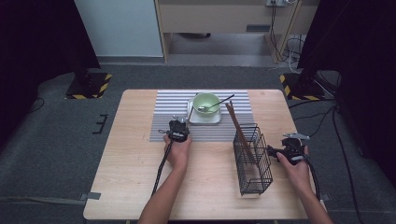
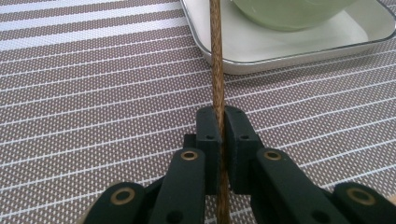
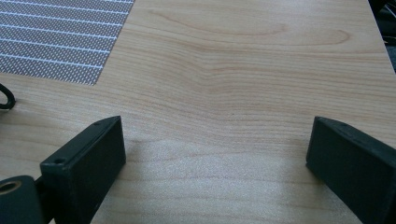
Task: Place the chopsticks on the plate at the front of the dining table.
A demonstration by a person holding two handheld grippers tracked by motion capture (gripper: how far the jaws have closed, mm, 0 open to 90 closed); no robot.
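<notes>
My left gripper [image 2: 217, 126] is shut on a thin brown chopstick [image 2: 215, 60] that runs straight ahead over the striped mat [image 2: 93, 93] to the edge of a white square plate [image 2: 289, 51]. A pale green bowl [image 2: 285, 11] sits on that plate. In the high view the left gripper [image 1: 180, 122] rests just left of the plate [image 1: 204, 120], and the bowl [image 1: 206, 101] has a spoon [image 1: 215, 105] in it. My right gripper [image 3: 215, 154] stands wide open over bare wood, with nothing between its jaws. It sits right of a black wire basket [image 1: 252, 161].
Brown chopsticks [image 1: 236, 123] lean out of the wire basket toward the mat [image 1: 173, 105]. A bit of black wire [image 3: 4, 98] shows at the left edge of the right gripper view. Cables trail from both grippers. The wooden table [image 1: 130, 158] ends close behind the right hand.
</notes>
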